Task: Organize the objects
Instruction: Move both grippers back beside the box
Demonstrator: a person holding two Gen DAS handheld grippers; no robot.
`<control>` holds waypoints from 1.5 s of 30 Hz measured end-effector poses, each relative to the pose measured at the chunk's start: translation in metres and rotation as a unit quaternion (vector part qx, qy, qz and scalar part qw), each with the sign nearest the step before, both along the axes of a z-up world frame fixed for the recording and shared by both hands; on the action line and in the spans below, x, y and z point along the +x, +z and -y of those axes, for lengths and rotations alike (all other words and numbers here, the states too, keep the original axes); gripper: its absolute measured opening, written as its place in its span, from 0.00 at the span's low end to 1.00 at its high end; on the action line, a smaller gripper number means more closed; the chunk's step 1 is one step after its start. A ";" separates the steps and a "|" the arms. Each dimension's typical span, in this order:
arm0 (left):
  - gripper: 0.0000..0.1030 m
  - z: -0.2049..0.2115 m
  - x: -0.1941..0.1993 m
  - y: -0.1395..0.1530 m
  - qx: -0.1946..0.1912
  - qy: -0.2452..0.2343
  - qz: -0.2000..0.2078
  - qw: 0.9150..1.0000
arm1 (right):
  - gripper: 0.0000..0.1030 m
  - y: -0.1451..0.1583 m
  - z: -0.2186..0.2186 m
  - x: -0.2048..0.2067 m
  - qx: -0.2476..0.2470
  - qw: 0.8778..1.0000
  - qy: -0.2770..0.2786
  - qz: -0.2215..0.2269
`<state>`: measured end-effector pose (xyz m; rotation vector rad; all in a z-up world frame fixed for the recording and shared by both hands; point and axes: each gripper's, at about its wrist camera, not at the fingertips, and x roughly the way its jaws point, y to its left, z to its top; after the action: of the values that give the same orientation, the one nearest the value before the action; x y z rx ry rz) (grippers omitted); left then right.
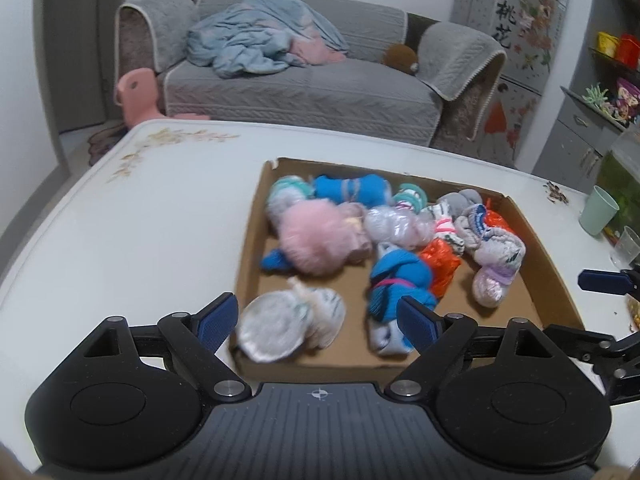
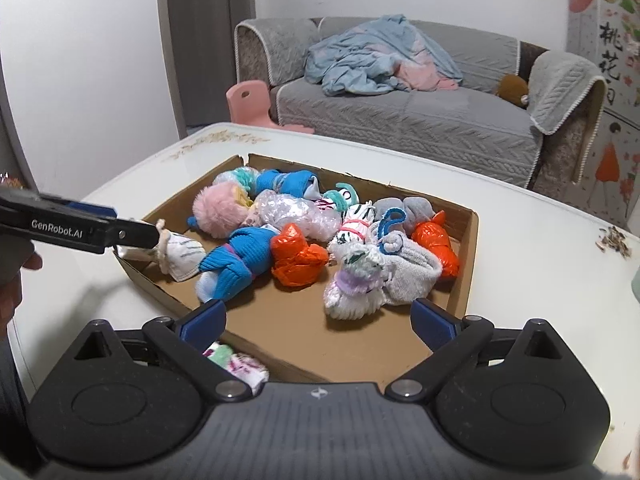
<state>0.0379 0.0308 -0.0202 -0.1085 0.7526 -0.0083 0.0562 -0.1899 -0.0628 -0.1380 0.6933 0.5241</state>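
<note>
While the left gripper (image 1: 318, 320) hangs with fingers spread around a pale sock bundle (image 1: 288, 326) over the cardboard tray's (image 1: 248, 240) near edge, the right gripper (image 2: 318, 326) waits spread and empty; these bundles look soft, light, best pinched mid-roll.

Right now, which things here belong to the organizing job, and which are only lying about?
Job:
cardboard tray
sock bundles
white bundle between the open left gripper fingers
stray bundle outside

Lying about:
green cup
sofa
pink chair
</note>
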 end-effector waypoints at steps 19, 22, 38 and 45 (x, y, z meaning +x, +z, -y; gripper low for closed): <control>0.96 0.024 -0.045 -0.012 0.030 -0.016 0.007 0.999 | 0.99 -0.002 -0.017 -0.046 0.041 0.998 -0.056 -0.005; 0.99 0.033 -0.042 -0.005 0.038 -0.026 0.014 0.999 | 0.99 0.001 -0.015 -0.044 0.058 0.994 -0.087 -0.015; 1.00 0.039 -0.015 -0.012 0.047 -0.040 -0.021 0.998 | 0.99 -0.013 -0.020 -0.027 0.055 0.984 -0.161 -0.054; 1.00 0.032 -0.006 -0.011 0.034 -0.037 -0.032 0.998 | 0.99 -0.013 -0.023 -0.020 0.048 0.984 -0.160 -0.062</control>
<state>0.0317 -0.0009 -0.0316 -0.0154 0.8194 -0.0502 0.0360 -0.1668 -0.0758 0.0973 0.7928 0.2567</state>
